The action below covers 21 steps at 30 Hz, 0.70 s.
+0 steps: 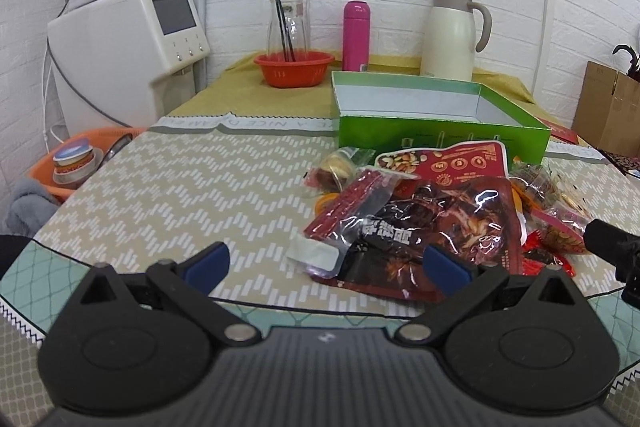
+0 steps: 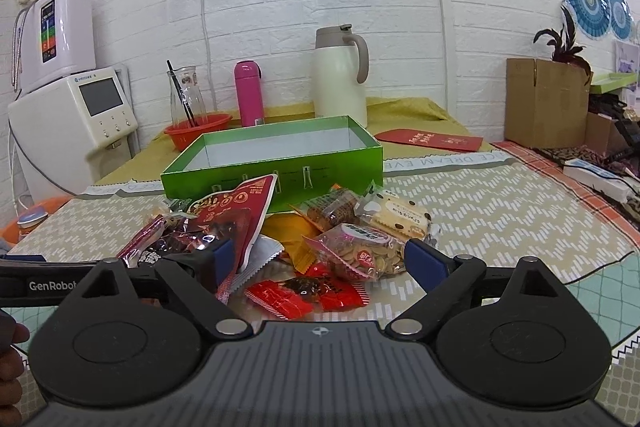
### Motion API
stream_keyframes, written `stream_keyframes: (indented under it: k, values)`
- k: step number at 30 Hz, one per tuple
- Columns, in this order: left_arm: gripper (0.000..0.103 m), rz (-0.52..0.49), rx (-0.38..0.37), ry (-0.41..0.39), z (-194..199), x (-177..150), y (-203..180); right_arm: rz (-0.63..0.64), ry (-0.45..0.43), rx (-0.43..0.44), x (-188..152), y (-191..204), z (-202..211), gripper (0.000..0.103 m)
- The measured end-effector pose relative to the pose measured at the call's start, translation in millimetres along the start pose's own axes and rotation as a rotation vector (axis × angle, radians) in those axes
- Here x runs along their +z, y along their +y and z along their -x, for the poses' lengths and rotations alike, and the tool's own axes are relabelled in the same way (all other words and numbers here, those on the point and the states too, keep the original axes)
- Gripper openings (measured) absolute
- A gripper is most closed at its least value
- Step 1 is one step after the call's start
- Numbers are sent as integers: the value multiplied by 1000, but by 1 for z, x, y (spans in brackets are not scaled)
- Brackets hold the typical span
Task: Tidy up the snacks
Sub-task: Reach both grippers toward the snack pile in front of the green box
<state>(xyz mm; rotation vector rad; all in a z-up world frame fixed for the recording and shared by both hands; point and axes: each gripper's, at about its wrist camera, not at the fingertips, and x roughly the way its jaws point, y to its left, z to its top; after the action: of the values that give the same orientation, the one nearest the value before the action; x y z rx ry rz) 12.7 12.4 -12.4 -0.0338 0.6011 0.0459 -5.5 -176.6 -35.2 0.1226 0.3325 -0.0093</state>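
A pile of snack packets lies on the patterned tablecloth in front of an open green box [image 1: 440, 135] [image 2: 272, 167] with a white inside that holds nothing. In the left wrist view, a dark red packet [image 1: 440, 223] tops the pile, ahead and to the right of my left gripper [image 1: 326, 263]. That gripper is open, with only a corner of the packet seen between its fingers. My right gripper [image 2: 322, 259] is open just short of the pile. A small red packet [image 2: 308, 291] and a bag of seeds [image 2: 360, 251] lie between its fingers, untouched. A red nut bag [image 2: 236, 203] leans at the left.
Behind the box stand a pink bottle [image 2: 248, 93], a cream thermos jug [image 2: 340, 83] and an orange basket [image 2: 196, 133] holding a glass carafe. A white water machine [image 1: 120, 39] is at the left. A cardboard box [image 2: 544, 103] and a red envelope [image 2: 432, 139] are at the right.
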Motion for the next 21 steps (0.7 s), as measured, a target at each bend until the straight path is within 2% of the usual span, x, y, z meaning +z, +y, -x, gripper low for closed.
stream_keyframes:
  k: [4, 7, 14, 21]
  values:
    - [103, -28, 10, 19, 1, 0, 1, -55, 21, 6, -1, -7, -2, 103]
    - [103, -29, 5, -2, 2, -1, -1, -59, 16, 7, -1, -7, -1, 103]
    - [103, -30, -22, -23, 3, -2, -3, 69, -31, -42, -3, 9, 3, 103]
    - [103, -45, -26, -31, 3, -5, -4, 63, -18, 34, -4, 6, 2, 103]
